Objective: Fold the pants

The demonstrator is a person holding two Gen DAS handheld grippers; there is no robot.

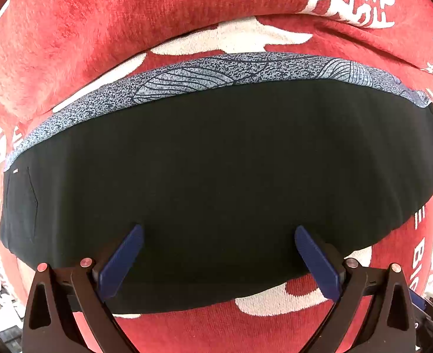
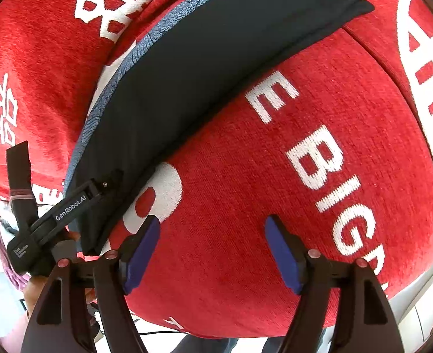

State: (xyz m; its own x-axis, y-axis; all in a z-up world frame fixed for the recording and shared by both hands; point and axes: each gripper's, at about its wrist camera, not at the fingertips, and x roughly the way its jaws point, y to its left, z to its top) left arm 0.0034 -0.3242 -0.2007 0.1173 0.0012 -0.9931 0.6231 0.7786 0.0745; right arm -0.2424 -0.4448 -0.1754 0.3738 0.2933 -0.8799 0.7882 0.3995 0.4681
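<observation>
Pants [image 1: 216, 182]: dark, folded flat into a wide slab w/ blue patterned band along far edge, lying on red cover [image 1: 84, 23]. L gripper [image 1: 219, 235] fingers spread, nothing pinched, pants between and beyond tips. R gripper [image 2: 212, 229] spread, empty, pants up-left of its fingers.

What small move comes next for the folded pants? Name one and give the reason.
Probably lift both tools clear. The dark pants already lie folded flat on the red blanket, layers stacked at the end. The left tool hangs open over them, the right tool open over bare blanket; neither grips cloth.
</observation>
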